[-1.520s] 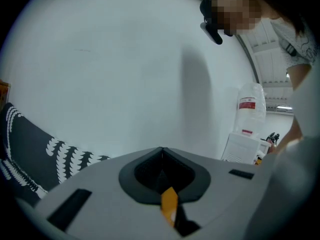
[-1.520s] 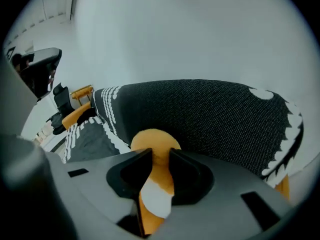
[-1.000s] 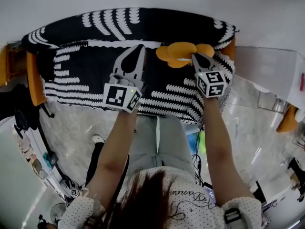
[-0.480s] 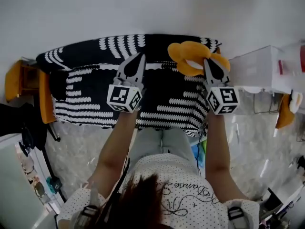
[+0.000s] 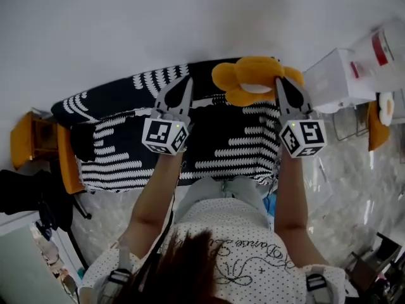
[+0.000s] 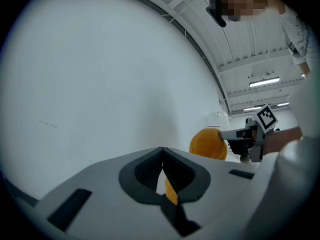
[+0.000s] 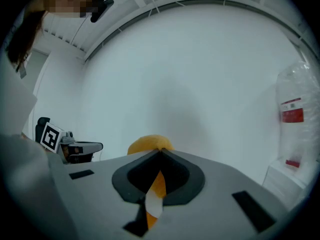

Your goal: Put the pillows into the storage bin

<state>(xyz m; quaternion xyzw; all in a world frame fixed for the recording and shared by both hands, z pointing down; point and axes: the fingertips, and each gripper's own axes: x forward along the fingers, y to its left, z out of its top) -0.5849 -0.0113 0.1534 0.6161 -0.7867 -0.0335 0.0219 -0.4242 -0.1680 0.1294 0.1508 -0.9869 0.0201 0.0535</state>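
The black-and-white pillow (image 5: 221,138) hangs broad beneath both pairs of fingers. The left gripper (image 5: 187,81) has its fingers shut tight on an orange fold, seemingly that pillow's edge. The clear storage bin (image 5: 338,75) stands to the right of the right gripper (image 5: 279,82), whose fingers are clamped on the orange flower pillow (image 5: 250,75) bulging just ahead of them. I judge it best to carry both hands rightward together and level, so the wide pillow neither twists nor slips, clear the bin's rim, then lower before releasing.
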